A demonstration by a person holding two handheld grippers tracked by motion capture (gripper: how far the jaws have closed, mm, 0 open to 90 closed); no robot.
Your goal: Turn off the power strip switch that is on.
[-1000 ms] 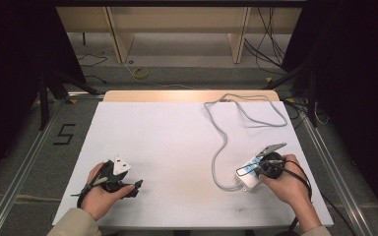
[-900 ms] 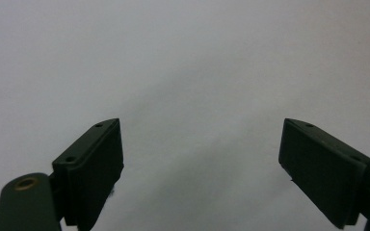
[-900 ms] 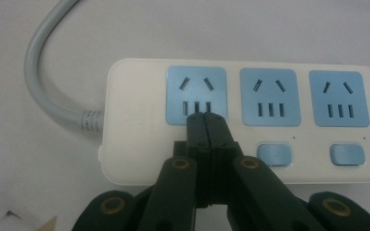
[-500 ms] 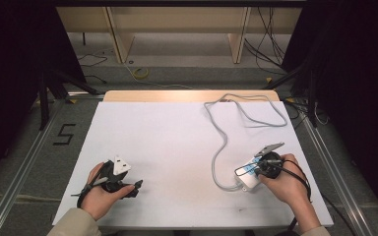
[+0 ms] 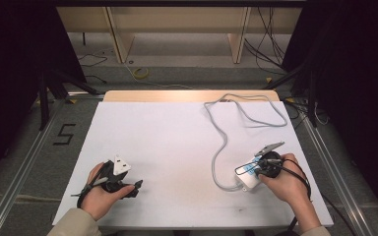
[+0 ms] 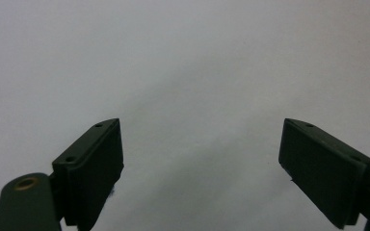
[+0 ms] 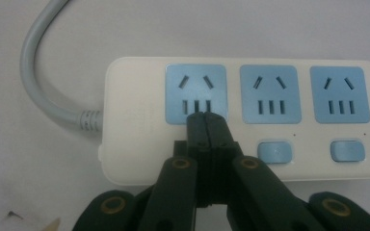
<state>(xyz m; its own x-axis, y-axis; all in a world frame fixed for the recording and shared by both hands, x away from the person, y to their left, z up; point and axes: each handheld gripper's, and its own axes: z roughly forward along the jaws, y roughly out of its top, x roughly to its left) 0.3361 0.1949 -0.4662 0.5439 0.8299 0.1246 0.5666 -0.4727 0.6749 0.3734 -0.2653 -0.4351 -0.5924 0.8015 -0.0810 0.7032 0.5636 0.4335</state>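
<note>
right hand-held gripper: jaws fully closed together, nothing between them; tips over the first switch position of the power strip, contact likely but hard to confirm from this angle
power strip: white, three blue sockets in a row, directly under and ahead of the right hand-held gripper's tips; lies flat on the worktop
switches: two blue buttons visible just beside the closed tips, on the side away from the cable
cable: grey, leaves the strip's end beside the tips, runs away from the right hand-held gripper and loops at the far side of the worktop
right hand: wraps the right hand-held gripper above the strip
left hand-held gripper: jaws wide apart, holding nothing, bare white worktop between and ahead of them
left hand: holds its hand-held gripper low at the near edge, well apart from the strip
</note>
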